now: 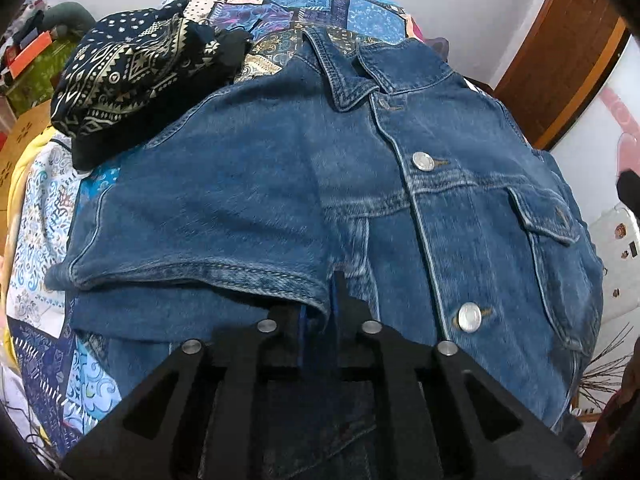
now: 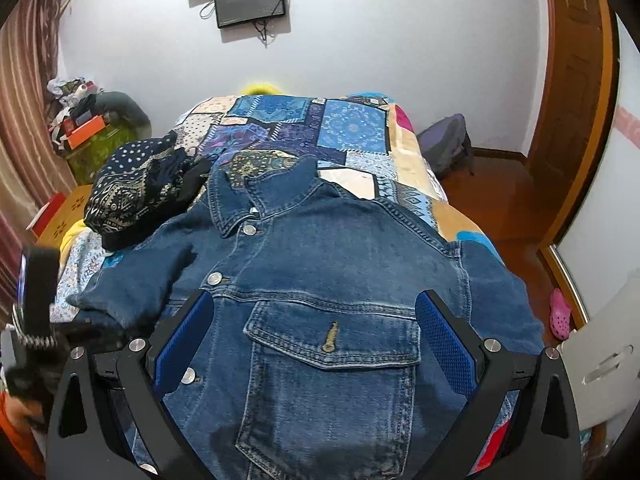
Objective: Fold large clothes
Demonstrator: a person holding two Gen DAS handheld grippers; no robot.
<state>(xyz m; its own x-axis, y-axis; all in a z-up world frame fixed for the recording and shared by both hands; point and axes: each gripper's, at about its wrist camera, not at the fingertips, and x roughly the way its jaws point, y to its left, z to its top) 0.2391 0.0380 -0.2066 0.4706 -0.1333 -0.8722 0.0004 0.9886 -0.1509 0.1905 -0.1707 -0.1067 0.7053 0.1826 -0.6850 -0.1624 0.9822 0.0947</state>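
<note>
A blue denim jacket (image 1: 440, 208) lies front up on the bed, buttoned, collar at the far end. Its left sleeve (image 1: 200, 208) is folded across the chest. My left gripper (image 1: 320, 300) is shut on the cuff of that sleeve, low over the jacket's middle. In the right wrist view the jacket (image 2: 320, 264) fills the centre. My right gripper (image 2: 316, 320) is open and empty, its blue pads (image 2: 444, 340) spread wide just above the chest pocket (image 2: 332, 340). The jacket's right sleeve (image 2: 504, 292) lies at the bed's right edge.
The bed has a blue patchwork cover (image 2: 312, 128). A folded dark patterned garment (image 2: 136, 192) lies left of the collar, also in the left wrist view (image 1: 132, 80). Clutter (image 2: 88, 120) stands at the far left, a wooden door (image 2: 576, 92) at the right.
</note>
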